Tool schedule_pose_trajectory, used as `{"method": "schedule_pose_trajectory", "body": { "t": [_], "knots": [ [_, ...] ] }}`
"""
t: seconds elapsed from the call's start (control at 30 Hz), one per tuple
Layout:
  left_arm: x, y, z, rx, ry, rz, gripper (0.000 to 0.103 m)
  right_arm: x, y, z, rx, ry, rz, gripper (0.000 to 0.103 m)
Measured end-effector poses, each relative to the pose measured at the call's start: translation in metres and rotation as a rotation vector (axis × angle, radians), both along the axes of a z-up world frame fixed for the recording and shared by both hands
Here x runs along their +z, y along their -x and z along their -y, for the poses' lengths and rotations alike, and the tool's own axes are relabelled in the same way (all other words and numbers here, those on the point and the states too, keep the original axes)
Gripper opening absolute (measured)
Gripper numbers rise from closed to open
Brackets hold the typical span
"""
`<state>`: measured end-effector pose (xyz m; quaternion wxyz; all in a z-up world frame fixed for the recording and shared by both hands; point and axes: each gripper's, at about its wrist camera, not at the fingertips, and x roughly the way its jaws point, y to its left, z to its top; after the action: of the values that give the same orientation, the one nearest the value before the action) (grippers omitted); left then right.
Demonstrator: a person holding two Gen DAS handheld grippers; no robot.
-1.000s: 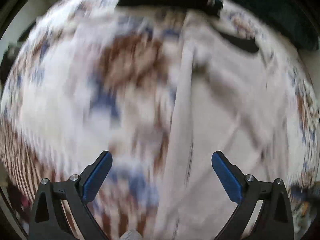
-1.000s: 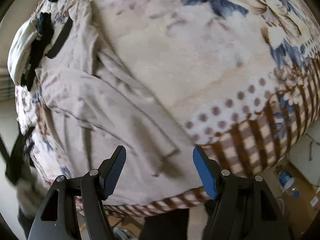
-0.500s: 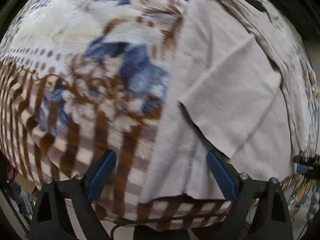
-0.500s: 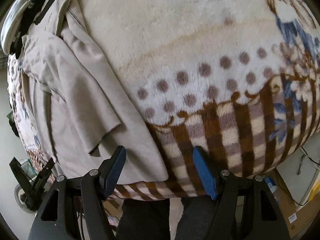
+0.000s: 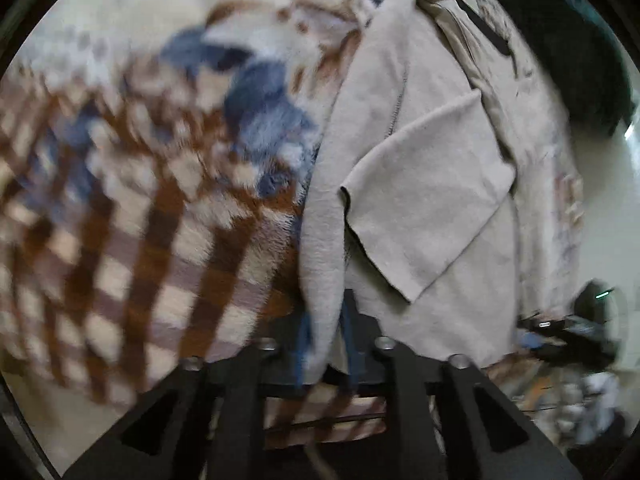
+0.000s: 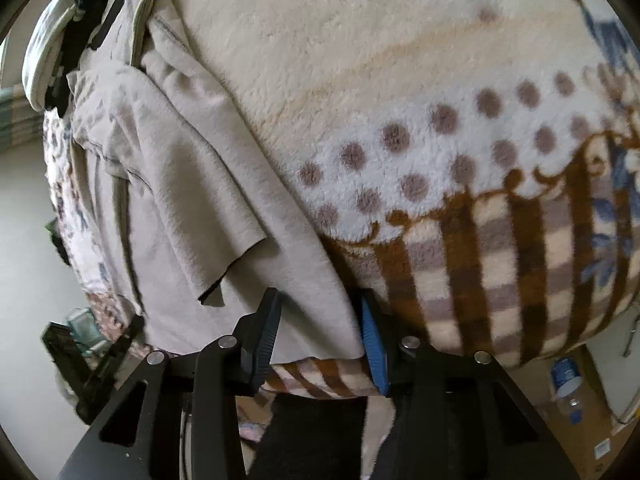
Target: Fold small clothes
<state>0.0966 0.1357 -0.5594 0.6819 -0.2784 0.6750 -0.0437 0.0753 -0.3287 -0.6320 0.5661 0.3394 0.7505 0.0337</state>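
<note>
Left wrist view: left gripper (image 5: pixel 325 344) jaws just closing, now pinched together on a bunched fold of the beige garment (image 5: pixel 420 200) at its near hem. Fabric ridge runs straight up from between the blue pads (image 5: pixel 304 344). Rest of garment spreads ahead and to the right of the gripper, with a loose flap (image 5: pixel 424 196) folded over on top. Patterned fleece blanket (image 5: pixel 140 200) fills everything left of the gripper, heavily motion-blurred. Dark green cloth (image 5: pixel 580 52) far ahead-right, seen only here. Cluttered dark gear low right, too blurred to identify.

Right wrist view: sharp. Right gripper (image 6: pixel 320 340) jaws just closing too, straddling the garment's (image 6: pixel 180 184) near right corner; hem sits between the ribbed left pad (image 6: pixel 266 340) and the blue right pad (image 6: pixel 374 344). Pads look close to the cloth, but cannot tell whether they actually press it; some gap still reads between them. Garment lies ahead and left of this gripper, same flap (image 6: pixel 192 208) visible with its corner lifted. Blanket (image 6: pixel 440 100) ahead and right: cream field, brown dots, brown check border. Black strap (image 6: pixel 108 12) far ahead-left at the garment's top end. Only here: blue-capped bottle (image 6: pixel 564 376) on cardboard below right, dark trouser legs (image 6: pixel 312 436) directly under the gripper, black stand (image 6: pixel 80 360) low left.
</note>
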Motion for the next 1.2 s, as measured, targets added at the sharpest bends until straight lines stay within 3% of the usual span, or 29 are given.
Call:
{"method": "schedule_pose_trajectory", "body": {
  "t": [0.1, 0.17, 0.37, 0.47, 0.5, 0.57, 0.77, 0.87, 0.93, 0.97, 1.0, 1.13, 1.2],
  "knots": [
    [-0.011, 0.008, -0.015, 0.071, 0.126, 0.001, 0.029, -0.012, -0.001, 0.011, -0.039, -0.110, 0.005, 0.054],
    [-0.012, 0.011, -0.023, 0.075, 0.147, 0.007, 0.030, -0.021, -0.001, 0.019, -0.062, -0.185, 0.006, 0.054],
    [-0.001, 0.010, -0.023, 0.083, 0.111, 0.044, 0.031, -0.035, 0.004, 0.032, -0.099, -0.334, 0.007, 0.054],
    [0.007, 0.005, -0.034, 0.132, 0.090, 0.090, 0.045, -0.035, 0.005, 0.029, -0.085, -0.342, 0.012, 0.054],
    [0.009, 0.006, -0.038, 0.146, 0.083, 0.099, 0.057, -0.033, 0.003, 0.031, -0.078, -0.337, 0.014, 0.054],
    [0.004, 0.007, -0.040, 0.157, 0.106, 0.088, 0.072, -0.029, 0.002, 0.029, -0.062, -0.324, 0.021, 0.054],
    [-0.008, -0.015, -0.015, 0.028, 0.032, 0.036, 0.075, -0.031, -0.005, 0.020, -0.066, -0.330, 0.023, 0.055],
    [-0.002, -0.017, -0.005, -0.010, -0.005, 0.032, 0.073, -0.031, -0.009, 0.016, -0.052, -0.338, 0.028, 0.055],
    [0.003, -0.018, 0.007, -0.050, -0.014, 0.040, 0.056, -0.032, -0.011, 0.009, -0.032, -0.355, 0.030, 0.055],
    [0.004, -0.017, 0.013, -0.073, -0.024, 0.025, 0.027, -0.031, -0.013, 0.005, -0.024, -0.359, 0.032, 0.055],
    [0.002, -0.017, 0.018, -0.091, -0.022, 0.010, 0.006, -0.031, -0.014, 0.002, -0.016, -0.364, 0.031, 0.055],
    [0.006, -0.012, 0.021, -0.074, -0.021, 0.025, 0.005, -0.029, -0.016, -0.007, 0.014, -0.364, 0.039, 0.052],
    [0.010, -0.010, 0.017, -0.033, -0.001, 0.028, 0.004, -0.025, -0.015, -0.007, 0.020, -0.349, 0.048, 0.023]
  ]
}}
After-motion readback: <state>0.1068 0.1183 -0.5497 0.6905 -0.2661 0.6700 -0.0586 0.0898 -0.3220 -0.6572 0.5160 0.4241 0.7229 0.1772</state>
